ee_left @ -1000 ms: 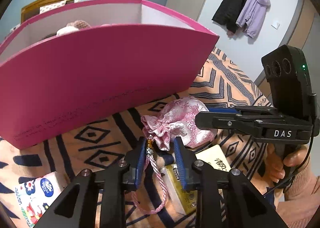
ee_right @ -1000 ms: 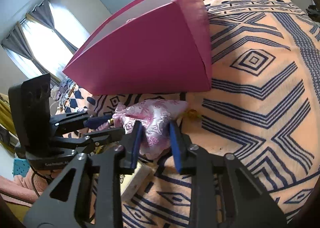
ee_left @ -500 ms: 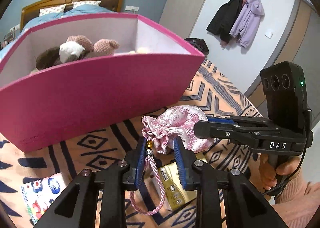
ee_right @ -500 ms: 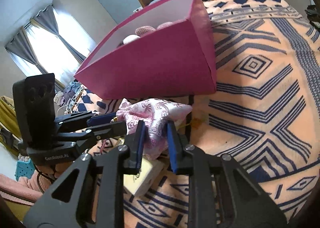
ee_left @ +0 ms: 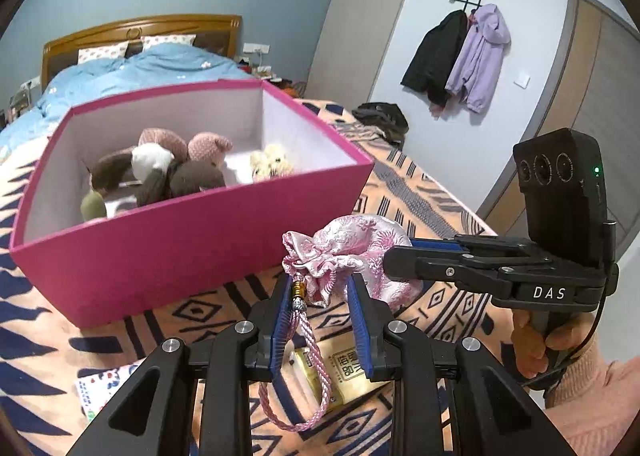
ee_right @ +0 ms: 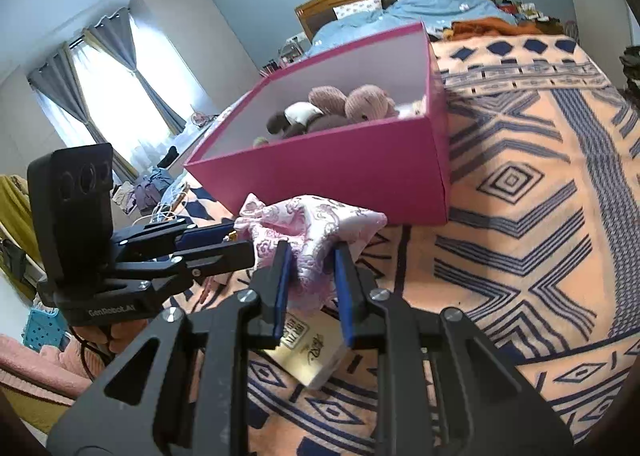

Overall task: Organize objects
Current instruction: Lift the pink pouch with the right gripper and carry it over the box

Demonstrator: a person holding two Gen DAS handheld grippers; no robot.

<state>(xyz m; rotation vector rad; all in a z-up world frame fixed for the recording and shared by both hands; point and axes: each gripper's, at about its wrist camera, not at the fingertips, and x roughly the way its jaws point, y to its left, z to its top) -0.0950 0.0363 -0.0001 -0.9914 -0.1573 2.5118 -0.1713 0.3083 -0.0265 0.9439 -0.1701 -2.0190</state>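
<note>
Grippers both clamp the pink pouch (ee_left: 352,252): left gripper (ee_left: 320,306) at its neck, right gripper (ee_right: 309,274) on its body, held just short of the pink box (ee_left: 192,240), whose open top lies ahead.

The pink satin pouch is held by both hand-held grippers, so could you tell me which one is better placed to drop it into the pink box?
Probably the left hand-held gripper: it pinches the pouch at its neck.
</note>
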